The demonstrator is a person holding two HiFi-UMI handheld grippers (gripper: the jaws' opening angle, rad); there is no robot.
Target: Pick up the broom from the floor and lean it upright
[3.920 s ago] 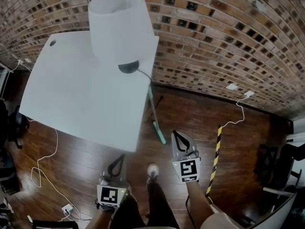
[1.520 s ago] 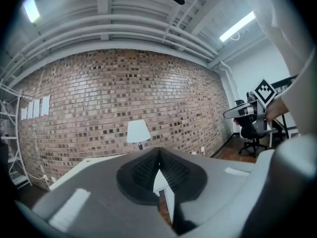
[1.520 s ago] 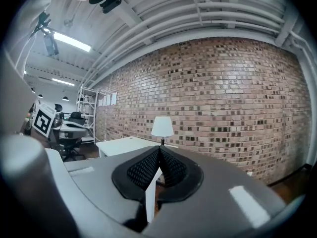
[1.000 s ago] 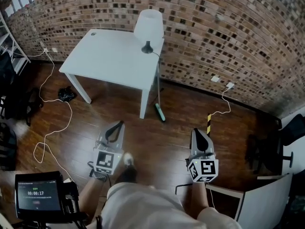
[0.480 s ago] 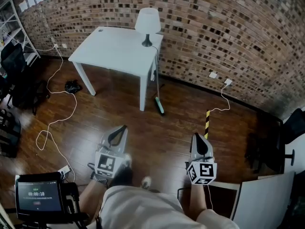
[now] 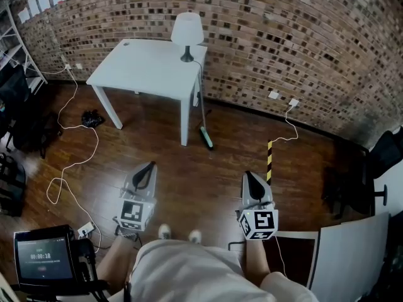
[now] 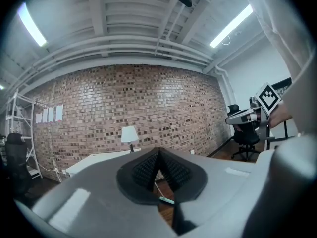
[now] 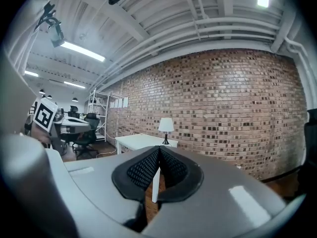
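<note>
While the left gripper (image 6: 149, 167) and right gripper (image 6: 248, 177) sit closed and empty low in frame, the broom (image 6: 206, 137) stands well above, between them, its handle leaning up against the table (image 6: 145, 68).

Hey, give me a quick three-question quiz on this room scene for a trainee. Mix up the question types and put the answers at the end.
1. True or false: the broom is lying flat.
2. What stands on the white table? A) a lamp B) a kettle C) a box
3. In what state are the left gripper and the right gripper, and what do they hold?

Key
1. False: it stands upright at the table's near right corner, green head down.
2. A.
3. Both are shut and hold nothing.
</note>
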